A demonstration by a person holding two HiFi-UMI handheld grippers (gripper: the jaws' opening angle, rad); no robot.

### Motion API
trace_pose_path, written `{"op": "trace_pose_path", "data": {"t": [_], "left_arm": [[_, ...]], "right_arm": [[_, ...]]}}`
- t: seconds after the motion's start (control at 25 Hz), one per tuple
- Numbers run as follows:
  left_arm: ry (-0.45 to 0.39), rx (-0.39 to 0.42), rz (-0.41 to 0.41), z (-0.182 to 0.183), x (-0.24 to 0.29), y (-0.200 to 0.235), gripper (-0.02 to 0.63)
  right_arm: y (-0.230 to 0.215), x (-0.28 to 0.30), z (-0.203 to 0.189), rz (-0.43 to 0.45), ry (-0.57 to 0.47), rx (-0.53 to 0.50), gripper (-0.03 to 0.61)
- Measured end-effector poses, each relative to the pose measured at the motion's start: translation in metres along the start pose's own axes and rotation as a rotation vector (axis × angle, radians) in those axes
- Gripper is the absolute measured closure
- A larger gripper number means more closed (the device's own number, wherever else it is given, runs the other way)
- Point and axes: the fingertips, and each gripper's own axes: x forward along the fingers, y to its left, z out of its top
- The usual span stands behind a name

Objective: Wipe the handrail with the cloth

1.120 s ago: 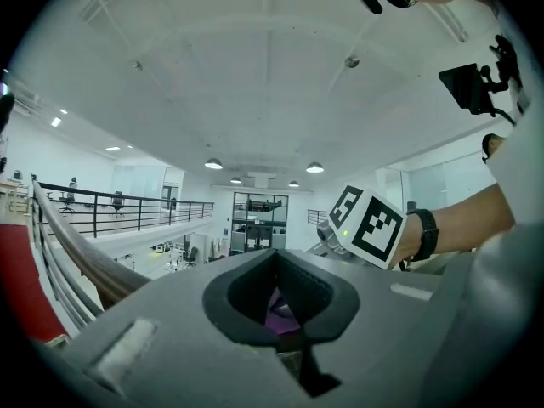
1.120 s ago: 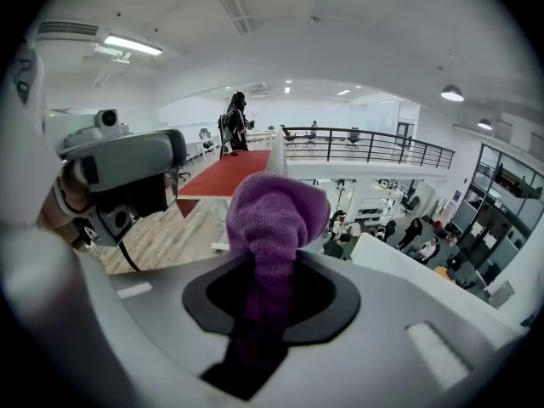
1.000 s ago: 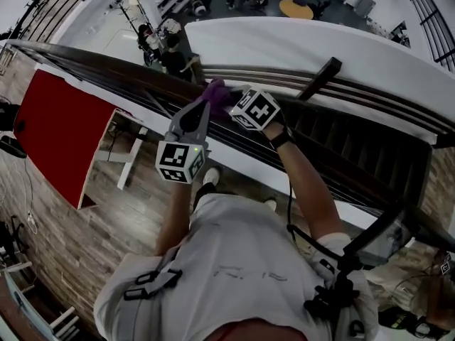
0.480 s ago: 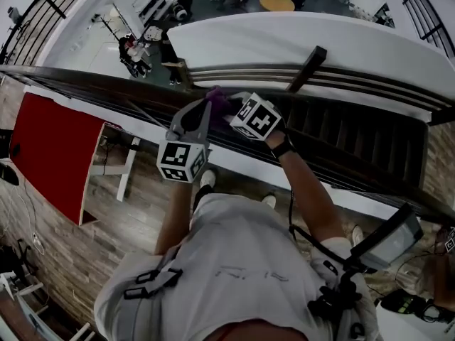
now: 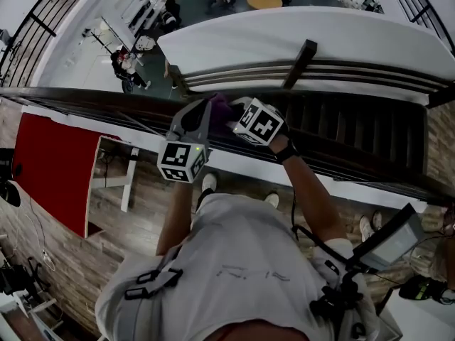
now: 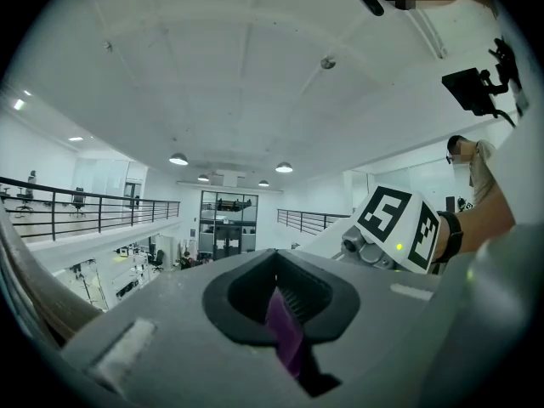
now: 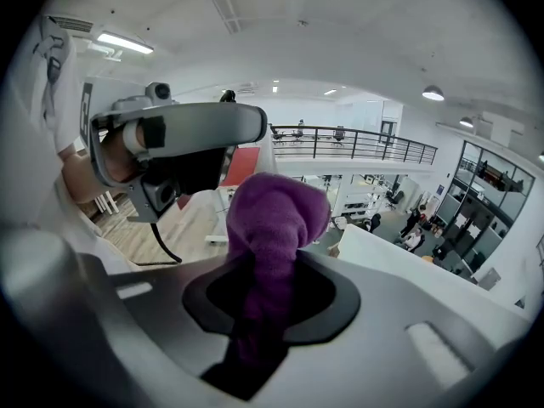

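Head view looks down on a person standing at a dark handrail (image 5: 85, 99), high above a big hall. Both grippers are up at the rail, very close together. The left gripper (image 5: 206, 109) and the right gripper (image 5: 231, 112) each hold the purple cloth (image 5: 219, 105), which is at the top of the rail between them. Left gripper view shows its jaws pinched almost together on a thin bit of the cloth. Right gripper view shows its jaws squeezing a fat, bunched-up lump of the cloth that pokes up past them. A red panel (image 5: 53, 162) is down on the left, and people (image 5: 126, 61) are on the floor far below.
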Motion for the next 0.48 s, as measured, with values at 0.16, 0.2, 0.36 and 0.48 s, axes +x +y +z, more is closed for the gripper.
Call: {"op": "trace_pose_path", "data": {"t": [0.16, 0.2, 0.36, 0.48], "left_arm": [[0.004, 0.008, -0.036, 0.002, 0.009, -0.012, 0.615], [0.004, 0.01, -0.045, 0.003, 0.011, -0.015, 0.615], [0.001, 0.02, -0.085, 0.004, 0.022, -0.032, 0.615], [-0.008, 0.026, -0.12, 0.008, 0.03, -0.045, 0.615]], "right_arm": [[0.002, -0.012, -0.01, -0.011, 0.004, 0.006, 0.485], [0.002, -0.014, -0.013, -0.014, 0.002, 0.006, 0.485], [-0.001, -0.026, -0.027, -0.029, -0.003, 0.014, 0.485], [-0.003, -0.036, -0.038, -0.049, 0.004, 0.029, 0.485]]}}
